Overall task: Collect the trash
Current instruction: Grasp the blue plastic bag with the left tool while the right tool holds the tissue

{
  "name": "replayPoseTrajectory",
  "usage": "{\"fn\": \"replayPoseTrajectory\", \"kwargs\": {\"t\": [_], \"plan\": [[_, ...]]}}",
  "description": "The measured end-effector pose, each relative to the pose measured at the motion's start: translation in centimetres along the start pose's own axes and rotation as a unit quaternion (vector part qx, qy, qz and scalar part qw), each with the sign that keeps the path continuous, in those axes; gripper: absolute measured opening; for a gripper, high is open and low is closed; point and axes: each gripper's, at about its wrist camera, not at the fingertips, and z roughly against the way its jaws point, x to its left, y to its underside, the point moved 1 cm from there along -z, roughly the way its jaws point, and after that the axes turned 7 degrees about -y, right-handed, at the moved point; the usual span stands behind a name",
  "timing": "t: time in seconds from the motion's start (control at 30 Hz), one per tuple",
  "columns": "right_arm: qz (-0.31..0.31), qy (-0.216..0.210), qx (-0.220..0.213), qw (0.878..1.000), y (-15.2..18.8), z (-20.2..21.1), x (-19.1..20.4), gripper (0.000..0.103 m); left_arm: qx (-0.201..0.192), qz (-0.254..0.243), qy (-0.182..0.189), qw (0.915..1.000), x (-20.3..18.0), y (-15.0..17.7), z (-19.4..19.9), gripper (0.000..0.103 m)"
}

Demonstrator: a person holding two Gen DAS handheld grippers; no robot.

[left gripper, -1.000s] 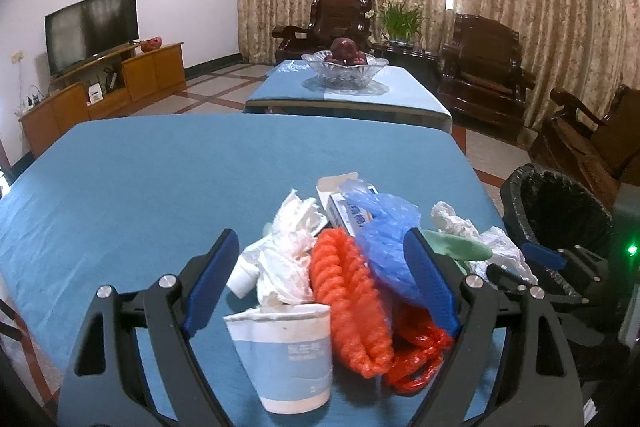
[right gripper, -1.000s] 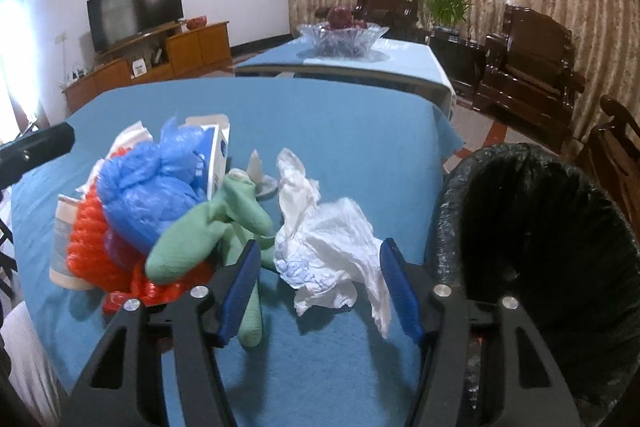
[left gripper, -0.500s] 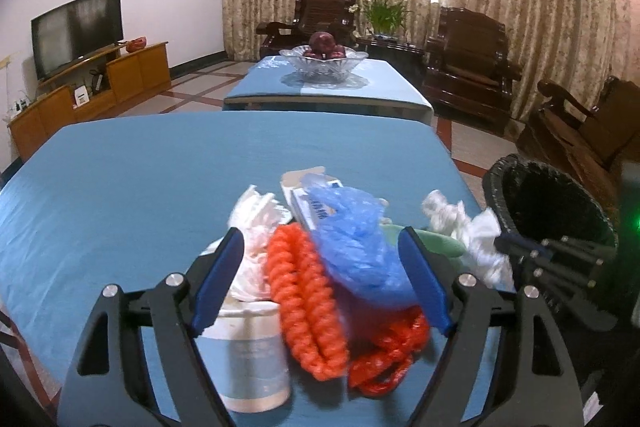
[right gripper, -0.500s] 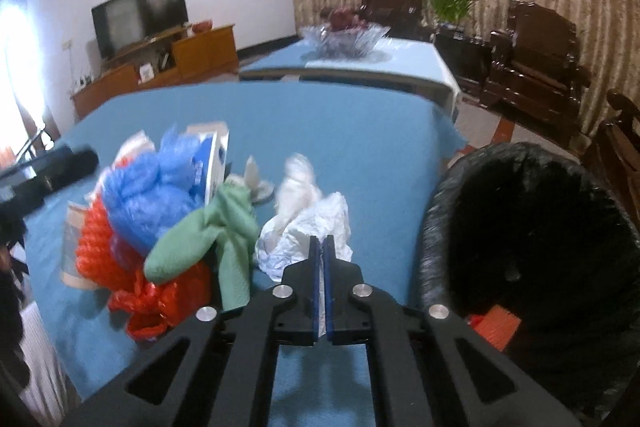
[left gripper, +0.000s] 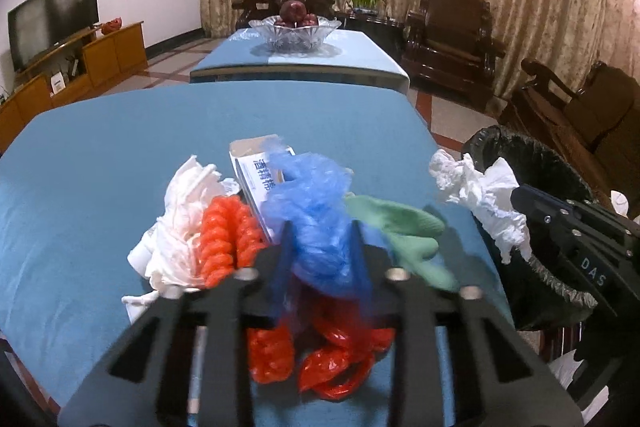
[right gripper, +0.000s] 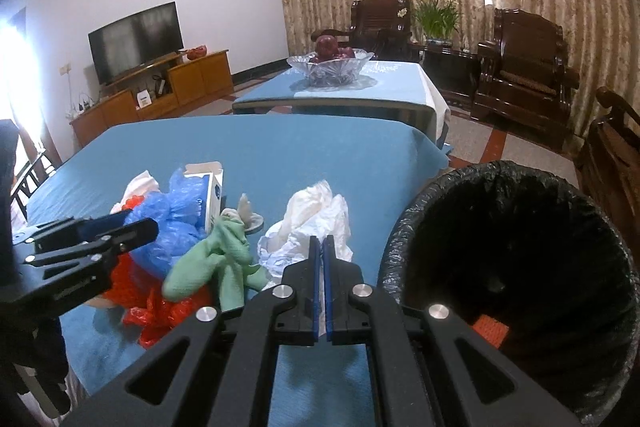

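A heap of trash is seen on the blue-covered table [left gripper: 100,155], near its right edge, where a bin lined with a black bag [right gripper: 516,251] stands just beside the table.

The left gripper [left gripper: 320,247] is lowered onto the heap, and its jaws are closing — the crumpled blue plastic bag [left gripper: 308,203] is caught between them and bulges above the fingers. Under and in front of this gripper the red plastic bag [left gripper: 340,359] is spread, and an orange foam net [left gripper: 224,239] lies just to the left of the blue bag. Further left a bundle of white tissue [left gripper: 184,219] rests against the net. A small white carton with blue print [left gripper: 256,171] stands behind the blue bag, touching it. A green glove [left gripper: 404,227] lies to the right of the blue bag, towards the right edge of the table.

The right gripper [right gripper: 322,247] is shut tight, pad against pad, and a crumpled white paper [right gripper: 316,215] is pinched at its tips. In the left wrist view the same paper [left gripper: 480,195] is seen hanging from these tips in front of the rim of the bin, lifted off the table. In the right wrist view the opening of the bin is just to the right of the fingers — something orange [right gripper: 490,331] is visible at its bottom.
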Motion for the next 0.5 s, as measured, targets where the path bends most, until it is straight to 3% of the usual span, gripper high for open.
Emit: {"fn": "replayPoseTrajectory", "kwargs": {"t": [0.17,0.5], "plan": [[-0.001,-0.002,-0.002,1.0,0.0,0.1,0.0,0.002,-0.019,0.004,-0.019,0.9996,0.2,-0.1,0.7,0.007],[0.004,-0.009,-0.04,0.999,-2.1,2.6,0.3,0.002,-0.088,0.01,-0.012,0.996,0.4,-2.6,5.2,0.005]]}}
